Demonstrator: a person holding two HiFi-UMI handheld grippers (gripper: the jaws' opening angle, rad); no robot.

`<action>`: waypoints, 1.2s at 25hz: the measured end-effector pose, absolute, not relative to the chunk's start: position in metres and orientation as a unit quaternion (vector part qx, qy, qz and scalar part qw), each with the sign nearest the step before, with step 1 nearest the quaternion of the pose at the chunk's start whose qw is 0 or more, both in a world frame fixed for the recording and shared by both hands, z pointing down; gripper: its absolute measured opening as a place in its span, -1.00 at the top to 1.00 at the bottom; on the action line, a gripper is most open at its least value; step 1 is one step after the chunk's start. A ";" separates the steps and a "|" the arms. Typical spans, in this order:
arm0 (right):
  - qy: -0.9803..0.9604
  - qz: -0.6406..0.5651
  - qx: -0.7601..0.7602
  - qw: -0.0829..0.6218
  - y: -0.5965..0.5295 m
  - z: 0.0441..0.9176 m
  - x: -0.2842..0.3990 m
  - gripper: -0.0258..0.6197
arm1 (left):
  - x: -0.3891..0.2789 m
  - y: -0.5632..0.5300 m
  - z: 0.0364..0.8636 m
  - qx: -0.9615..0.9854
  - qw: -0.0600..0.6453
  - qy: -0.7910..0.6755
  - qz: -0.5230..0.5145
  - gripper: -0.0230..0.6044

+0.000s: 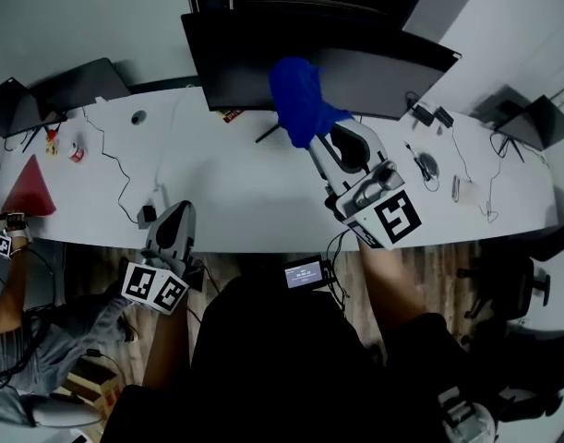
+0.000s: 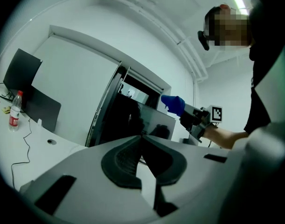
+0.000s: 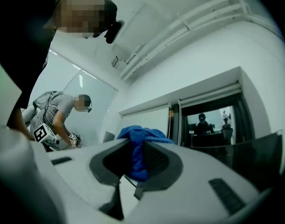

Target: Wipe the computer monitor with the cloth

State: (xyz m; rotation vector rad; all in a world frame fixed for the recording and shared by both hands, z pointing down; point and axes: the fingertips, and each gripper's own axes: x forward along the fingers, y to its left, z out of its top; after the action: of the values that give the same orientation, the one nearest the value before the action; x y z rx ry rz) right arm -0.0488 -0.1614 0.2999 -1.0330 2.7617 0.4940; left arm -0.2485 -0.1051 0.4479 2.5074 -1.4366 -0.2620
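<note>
A wide black monitor (image 1: 374, 63) stands at the back of the white desk (image 1: 235, 192). My right gripper (image 1: 317, 138) is shut on a bunched blue cloth (image 1: 300, 98), which it holds up against the monitor's lower middle. In the right gripper view the cloth (image 3: 136, 149) hangs pinched between the jaws and spills over their tips. My left gripper (image 1: 177, 210) hovers at the desk's front edge, shut with nothing in it. The left gripper view looks past its closed jaws (image 2: 142, 137) at the monitor (image 2: 133, 120), the cloth (image 2: 174, 104) and the right gripper (image 2: 197, 119).
Open laptops stand at the far left (image 1: 78, 86) and far right (image 1: 531, 123). Cables, a mouse (image 1: 429, 165), a small bottle (image 1: 51, 142) and a red triangular piece (image 1: 28, 190) lie on the desk. Another person (image 1: 9, 284) works at the left end.
</note>
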 end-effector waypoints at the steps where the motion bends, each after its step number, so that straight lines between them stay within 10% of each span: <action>1: 0.916 0.157 -0.363 0.073 -0.147 0.308 -0.032 0.73 | -0.237 -0.095 0.448 0.862 0.119 -0.486 -0.086 0.95; 30: 0.829 0.004 -0.556 -0.061 0.191 0.507 0.077 0.73 | -0.156 0.167 0.484 0.888 0.069 -0.454 -0.032 0.95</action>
State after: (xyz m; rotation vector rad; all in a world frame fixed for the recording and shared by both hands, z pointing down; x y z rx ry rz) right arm 0.0772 0.1912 0.5071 -1.8174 2.7120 0.0143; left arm -0.1561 0.1668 0.4838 2.6726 -1.3672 -0.0955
